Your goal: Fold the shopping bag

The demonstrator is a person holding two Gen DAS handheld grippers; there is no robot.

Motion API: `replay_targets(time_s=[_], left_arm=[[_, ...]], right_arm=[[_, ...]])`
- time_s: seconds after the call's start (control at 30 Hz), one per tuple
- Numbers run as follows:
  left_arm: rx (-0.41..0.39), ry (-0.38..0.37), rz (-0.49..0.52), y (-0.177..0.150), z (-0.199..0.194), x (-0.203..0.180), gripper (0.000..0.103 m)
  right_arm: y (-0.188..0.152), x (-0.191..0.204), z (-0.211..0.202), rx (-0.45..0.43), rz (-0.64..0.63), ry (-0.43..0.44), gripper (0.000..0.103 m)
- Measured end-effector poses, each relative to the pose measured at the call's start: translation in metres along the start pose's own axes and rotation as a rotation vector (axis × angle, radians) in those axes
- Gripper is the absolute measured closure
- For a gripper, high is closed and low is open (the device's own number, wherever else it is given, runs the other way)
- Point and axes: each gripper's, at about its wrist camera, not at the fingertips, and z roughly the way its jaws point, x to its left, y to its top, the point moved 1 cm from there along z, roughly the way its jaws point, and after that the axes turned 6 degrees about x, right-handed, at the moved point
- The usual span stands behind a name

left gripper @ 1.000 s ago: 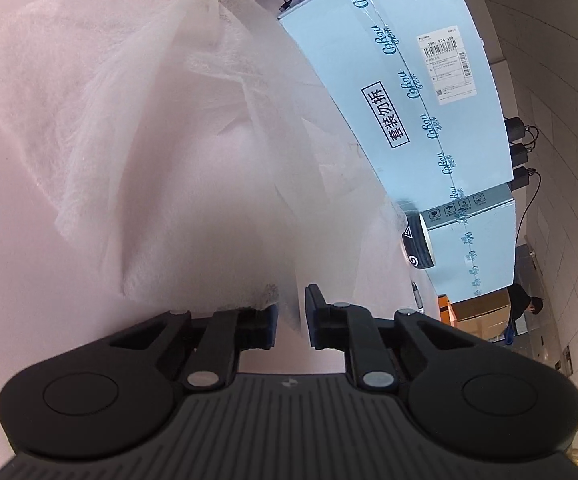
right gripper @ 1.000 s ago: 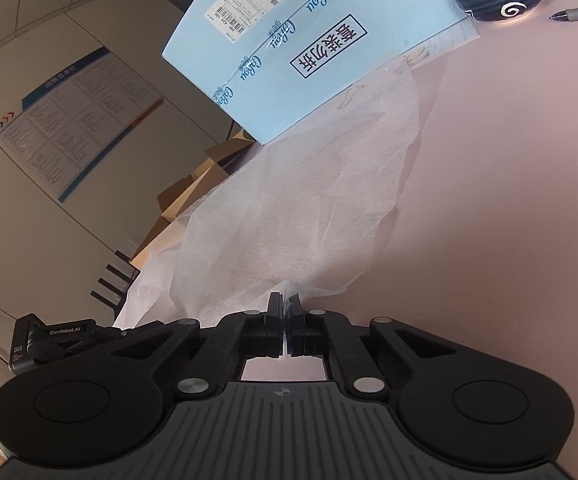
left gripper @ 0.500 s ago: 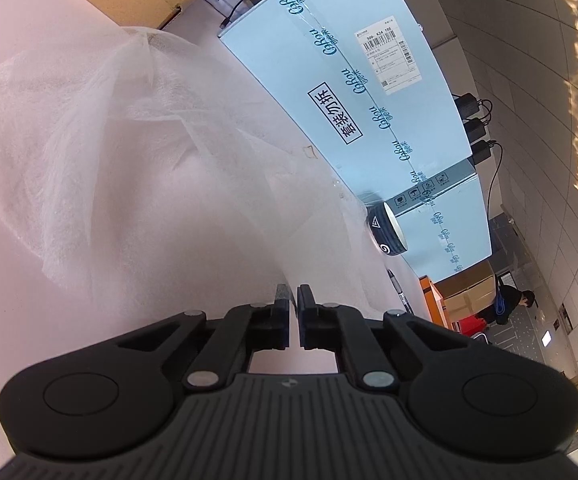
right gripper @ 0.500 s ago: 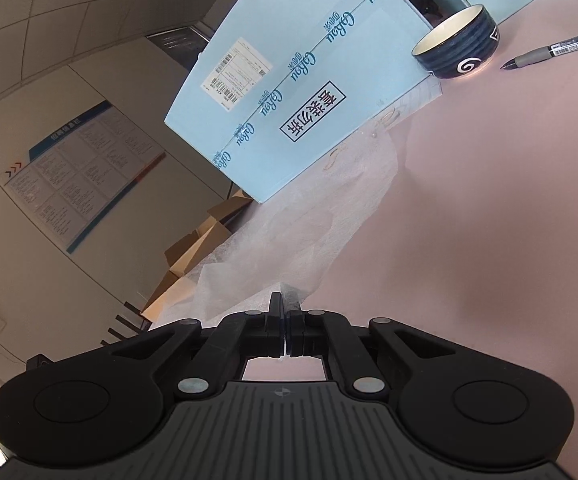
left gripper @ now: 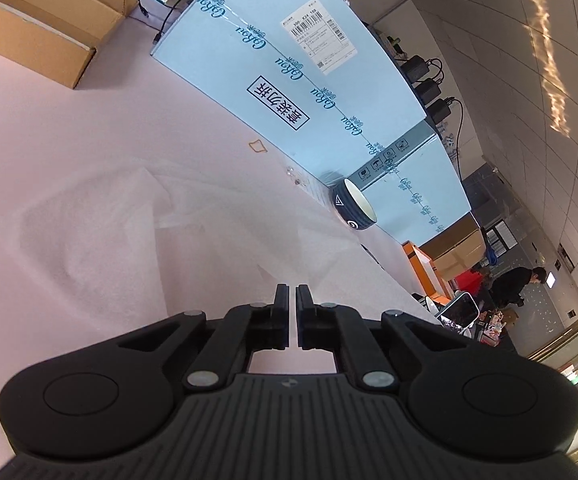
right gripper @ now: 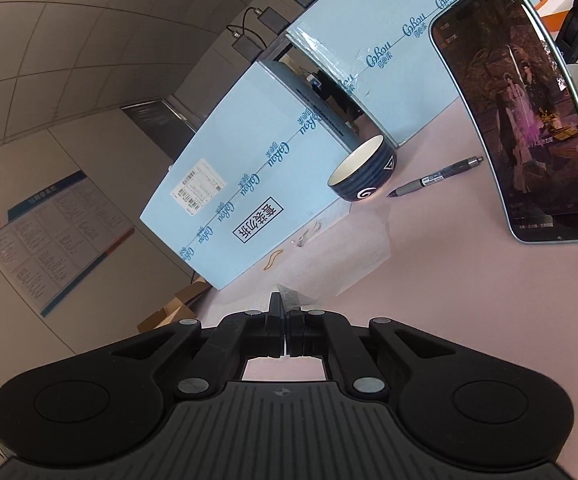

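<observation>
The shopping bag (left gripper: 137, 236) is thin, white and translucent and lies spread on the pink table, with a fold ridge across it. My left gripper (left gripper: 292, 294) has its jaws nearly closed with a narrow gap, at the bag's near edge; the bag's edge runs into that gap. In the right wrist view the bag (right gripper: 341, 260) lies ahead, and my right gripper (right gripper: 285, 304) is shut on a pinched corner of it that sticks up between the fingertips.
Light blue cartons (left gripper: 289, 92) (right gripper: 257, 200) stand along the far table edge. A dark blue bowl (left gripper: 355, 210) (right gripper: 363, 180) sits by them. A pen (right gripper: 435, 178) and a propped phone (right gripper: 517, 128) are at right. An open cardboard box (left gripper: 37, 28) is at far left.
The bag, lifted and billowing a second ago, now lies lower and flatter on the table. The left jaws closed from open onto its edge. Both grippers swung rightward.
</observation>
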Motion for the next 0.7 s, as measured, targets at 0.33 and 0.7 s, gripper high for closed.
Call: replay_targets(time_s=[0.33, 0.7], left_arm=[[-0.093, 0.089, -0.069, 0.017, -0.044, 0.023, 0.067], [0.169, -0.041, -0.089, -0.036, 0.025, 0.014, 0.027]], right_arm=[[-0.004, -0.013, -0.009, -0.006, 0.077, 0.005, 0.098], [-0.007, -0.013, 0.013, 0.04, 0.088, 0.01, 0.097]])
